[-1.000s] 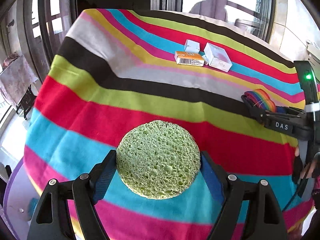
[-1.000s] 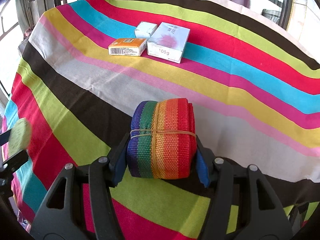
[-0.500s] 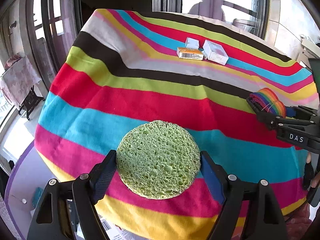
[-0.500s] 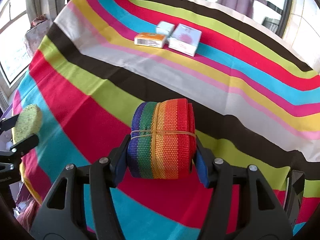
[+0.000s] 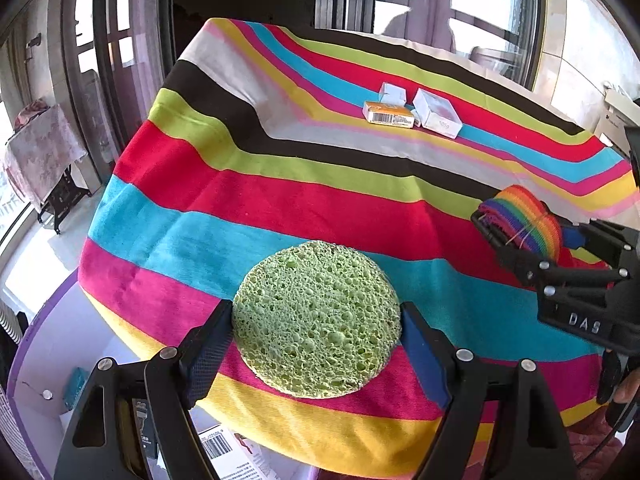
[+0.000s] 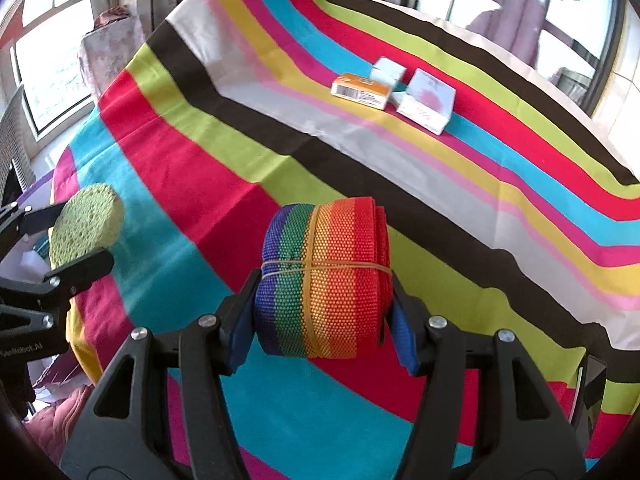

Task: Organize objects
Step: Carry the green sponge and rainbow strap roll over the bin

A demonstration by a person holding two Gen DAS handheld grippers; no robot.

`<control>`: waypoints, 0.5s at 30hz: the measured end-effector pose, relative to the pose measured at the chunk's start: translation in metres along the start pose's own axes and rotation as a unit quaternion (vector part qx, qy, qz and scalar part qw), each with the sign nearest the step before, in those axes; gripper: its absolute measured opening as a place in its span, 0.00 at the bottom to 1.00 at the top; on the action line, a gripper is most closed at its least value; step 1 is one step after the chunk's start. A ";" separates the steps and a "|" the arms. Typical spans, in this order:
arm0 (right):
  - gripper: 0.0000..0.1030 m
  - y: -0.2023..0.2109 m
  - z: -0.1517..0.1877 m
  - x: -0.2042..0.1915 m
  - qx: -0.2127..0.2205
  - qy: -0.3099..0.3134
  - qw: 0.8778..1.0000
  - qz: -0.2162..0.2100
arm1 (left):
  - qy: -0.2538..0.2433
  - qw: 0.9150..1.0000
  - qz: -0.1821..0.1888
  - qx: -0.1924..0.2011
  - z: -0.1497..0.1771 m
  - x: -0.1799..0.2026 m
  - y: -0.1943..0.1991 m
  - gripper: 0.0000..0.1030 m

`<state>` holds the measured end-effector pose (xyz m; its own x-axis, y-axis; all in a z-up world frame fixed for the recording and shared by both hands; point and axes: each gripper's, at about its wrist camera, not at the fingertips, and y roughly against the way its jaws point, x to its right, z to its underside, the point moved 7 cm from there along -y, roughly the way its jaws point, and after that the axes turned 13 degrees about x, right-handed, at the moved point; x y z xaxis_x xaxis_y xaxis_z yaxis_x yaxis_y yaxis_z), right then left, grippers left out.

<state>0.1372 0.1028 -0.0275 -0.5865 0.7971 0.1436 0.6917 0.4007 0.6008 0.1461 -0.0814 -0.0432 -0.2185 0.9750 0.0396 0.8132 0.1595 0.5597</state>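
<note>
Two handheld grippers hover above a tabletop (image 5: pixel 280 208) covered by a cloth in wide stripes of red, turquoise, lime, black, pink, yellow and white.

The left gripper (image 5: pixel 316 332) has its two black fingers (image 5: pixel 208 344) spread fairly wide and pressed against opposite edges of a round, pale green sponge (image 5: pixel 316 320). The sponge is a flat, pitted disc; it fills the whole gap between the blue pads and is held clear of the cloth, over the near edge of the tabletop. In the right wrist view this same sponge (image 6: pixel 86 224) appears at far left, clamped edge-on.

The right gripper (image 6: pixel 322 312) has its fingers (image 6: pixel 236 328) set at a moderate width, pinching a thick roll of rainbow-striped woven strap (image 6: pixel 320 280) from both ends. Thin rubber bands cross over the roll and keep it wound. It too is lifted off the cloth. From the left wrist view the roll (image 5: pixel 524 220) and its gripper sit at the right edge.

Far across the tabletop three small boxes lie close together: an orange box (image 6: pixel 362 90) with a barcode, a small white box (image 6: pixel 386 70) just behind it, and a larger white box with a pink print (image 6: pixel 428 102) beside them. All three are well apart from both grippers.

Windows and dark frames ring the room beyond.
</note>
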 end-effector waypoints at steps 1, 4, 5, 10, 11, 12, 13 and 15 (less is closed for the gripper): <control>0.60 0.000 0.000 -0.002 0.000 0.002 1.000 -0.002 | 0.002 1.000 -0.001 0.001 0.000 -0.001 0.001 0.79; 0.60 0.002 0.000 -0.010 0.000 0.011 1.000 -0.007 | 0.004 1.000 -0.004 0.005 0.001 -0.007 0.005 0.79; 0.60 0.003 0.000 -0.012 0.000 0.014 1.000 -0.009 | 0.004 1.000 -0.006 0.007 0.001 -0.010 0.007 0.79; 0.60 0.006 -0.003 -0.027 0.002 0.027 0.999 -0.021 | 0.013 1.000 -0.016 0.010 0.006 -0.029 0.016 0.79; 0.60 0.006 -0.004 -0.031 0.003 0.031 0.999 -0.024 | 0.016 1.000 -0.020 0.011 0.008 -0.034 0.019 0.79; 0.60 0.007 -0.004 -0.035 0.003 0.035 0.999 -0.027 | 0.018 1.000 -0.023 0.012 0.009 -0.038 0.021 0.79; 0.60 0.007 -0.005 -0.039 0.003 0.040 0.999 -0.030 | 0.020 0.999 -0.026 0.013 0.011 -0.042 0.023 0.79; 0.60 0.009 -0.006 -0.049 0.004 0.051 0.998 -0.036 | 0.029 0.999 -0.033 0.013 0.015 -0.052 0.028 0.79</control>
<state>0.1696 0.0651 -0.0248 -0.6751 0.7154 0.1801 0.6489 0.4596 0.6064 0.1882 -0.1254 -0.0419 -0.3014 0.9521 0.0512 0.8096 0.2271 0.5412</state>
